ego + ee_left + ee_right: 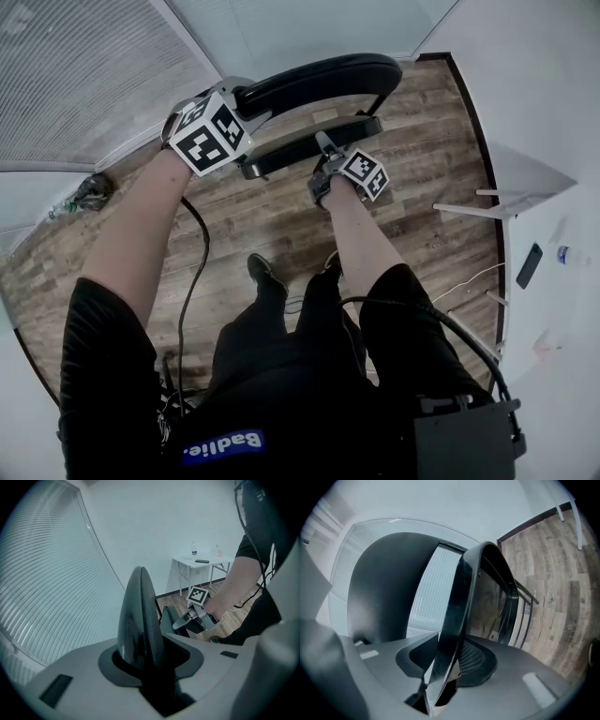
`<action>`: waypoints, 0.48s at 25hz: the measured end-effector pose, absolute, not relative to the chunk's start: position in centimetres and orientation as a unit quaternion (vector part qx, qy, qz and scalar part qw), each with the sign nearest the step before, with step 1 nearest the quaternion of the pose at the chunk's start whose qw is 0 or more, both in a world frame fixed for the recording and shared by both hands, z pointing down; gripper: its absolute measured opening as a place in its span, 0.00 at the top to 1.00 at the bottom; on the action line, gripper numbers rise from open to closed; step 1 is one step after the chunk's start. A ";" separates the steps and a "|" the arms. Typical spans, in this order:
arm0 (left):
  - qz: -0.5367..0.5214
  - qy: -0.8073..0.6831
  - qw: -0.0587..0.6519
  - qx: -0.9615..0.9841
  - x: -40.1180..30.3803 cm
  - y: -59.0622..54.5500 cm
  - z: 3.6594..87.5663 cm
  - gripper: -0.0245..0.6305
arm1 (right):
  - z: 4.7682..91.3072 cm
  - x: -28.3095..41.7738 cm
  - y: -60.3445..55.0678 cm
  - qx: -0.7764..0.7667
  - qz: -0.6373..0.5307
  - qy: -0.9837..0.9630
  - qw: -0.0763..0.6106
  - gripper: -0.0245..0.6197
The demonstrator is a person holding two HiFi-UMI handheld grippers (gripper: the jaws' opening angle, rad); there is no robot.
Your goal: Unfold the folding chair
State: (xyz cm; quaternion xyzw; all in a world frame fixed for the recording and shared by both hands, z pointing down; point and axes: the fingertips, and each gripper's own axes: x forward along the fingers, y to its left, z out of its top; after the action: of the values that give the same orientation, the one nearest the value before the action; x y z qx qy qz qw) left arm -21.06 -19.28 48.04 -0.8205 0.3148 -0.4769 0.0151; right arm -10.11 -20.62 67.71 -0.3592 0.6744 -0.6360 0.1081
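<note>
The folding chair (pixel 361 94) stands on the wood floor (pixel 431 150) straight ahead of you, close to the wall with the blinds (pixel 75 75). Its black backrest (pixel 323 77) and black seat (pixel 305 148) run nearly parallel, the seat just on your side of the backrest.

Your left claw (pixel 246 97) sits at the left end of the chair's backrest. In the left gripper view the panel stands edge-on between the jaws, and they are closed on it.

Your right claw (pixel 324 150) is at the near edge of the chair's seat, toward its right half. In the right gripper view the thin rim of the seat runs into the slot between the jaws, which hold it narrowly; the chair's dark frame tubes show beyond it.

To the right of the chair, well apart from it, is a white table (pixel 525 187) carrying a dark phone (pixel 529 265) and a bottle (pixel 569 255).
</note>
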 end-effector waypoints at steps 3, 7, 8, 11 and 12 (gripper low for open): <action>-0.477 0.315 0.014 -0.821 -20.8 -19.0 48.2 0.76 | 68.0 -9.5 -19.9 -0.357 -0.638 0.672 0.114 0.79; -0.476 0.314 0.012 -0.821 -20.5 -18.7 48.5 0.76 | 68.5 -8.4 -18.7 -0.348 -0.639 0.674 0.125 0.79; -0.475 0.315 0.010 -0.821 -20.5 -18.7 48.6 0.76 | 68.7 -8.2 -18.4 -0.345 -0.639 0.675 0.129 0.79; -0.475 0.314 0.005 -0.822 -20.8 -19.0 48.8 0.76 | 69.2 -7.4 -17.4 -0.336 -0.641 0.676 0.140 0.79; -0.474 0.313 0.004 -0.823 -20.9 -19.1 48.8 0.76 | 69.4 -7.2 -17.1 -0.334 -0.642 0.675 0.143 0.79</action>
State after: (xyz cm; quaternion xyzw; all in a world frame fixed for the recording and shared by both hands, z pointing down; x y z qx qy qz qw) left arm -20.86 -19.09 48.79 -0.8229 0.3133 -0.4739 0.0035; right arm -7.15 -17.07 69.36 -0.3335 0.6755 -0.6418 0.1434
